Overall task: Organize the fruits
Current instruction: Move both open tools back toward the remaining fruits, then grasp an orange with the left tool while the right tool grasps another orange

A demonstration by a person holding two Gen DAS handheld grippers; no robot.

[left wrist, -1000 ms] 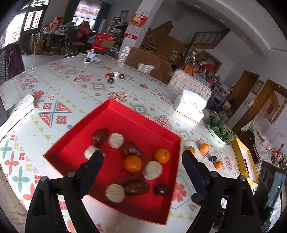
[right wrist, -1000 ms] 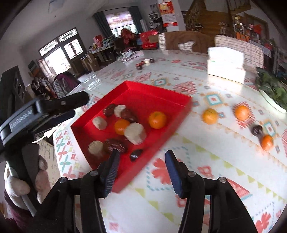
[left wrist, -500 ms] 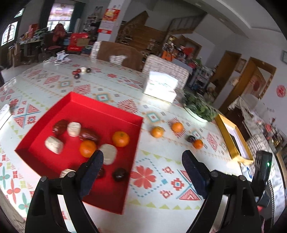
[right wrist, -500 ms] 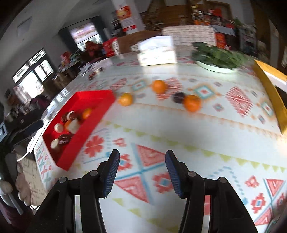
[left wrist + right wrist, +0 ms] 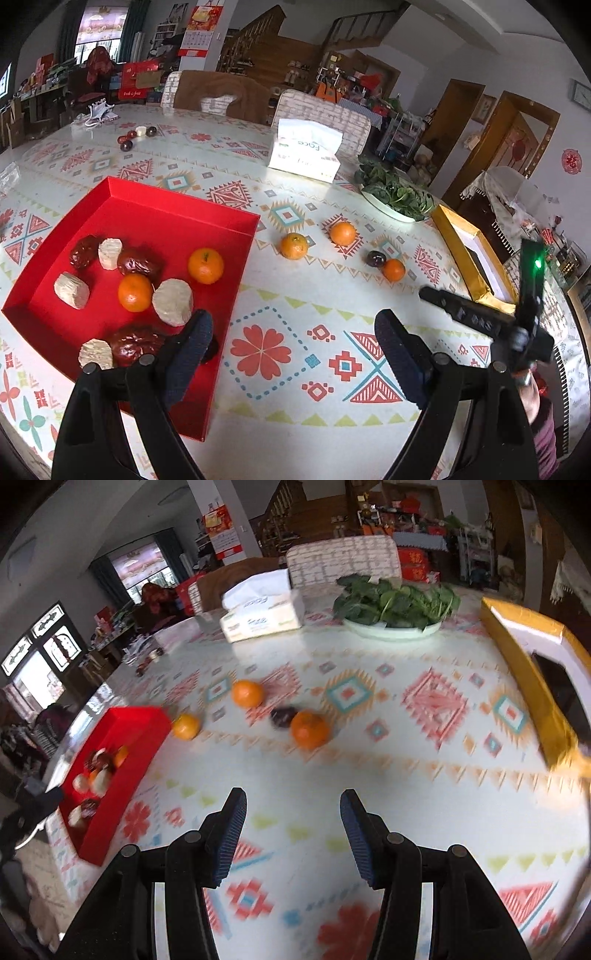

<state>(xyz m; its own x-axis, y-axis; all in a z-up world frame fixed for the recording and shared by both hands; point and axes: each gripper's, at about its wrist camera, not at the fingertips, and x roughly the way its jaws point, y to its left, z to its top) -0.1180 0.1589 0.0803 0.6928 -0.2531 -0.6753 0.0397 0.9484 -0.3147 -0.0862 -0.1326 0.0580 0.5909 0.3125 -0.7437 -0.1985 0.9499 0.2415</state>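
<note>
A red tray [image 5: 155, 214] on the patterned table holds two oranges [image 5: 205, 265], dark dates and pale chunks. It also shows in the right wrist view [image 5: 125, 731] at the left. Three oranges lie loose on the table [image 5: 293, 245] [image 5: 342, 233] [image 5: 393, 269], with a dark fruit [image 5: 375, 258] beside the last. In the right wrist view the nearest orange [image 5: 309, 729] and the dark fruit [image 5: 283, 716] lie ahead of my right gripper [image 5: 291, 812], which is open and empty. My left gripper [image 5: 291, 332] is open and empty, by the tray's right edge.
A tissue box [image 5: 304, 151], a plate of green leaves [image 5: 397, 195] and a gold-edged box [image 5: 469, 254] stand at the far and right side. Small dark fruits [image 5: 135, 134] lie at the far left. Chairs stand behind the table. The right gripper's body [image 5: 480, 321] shows at right.
Both grippers have swung to the right, away from the tray toward the loose oranges. The right gripper now faces the orange and dark fruit more closely. Both stay open.
</note>
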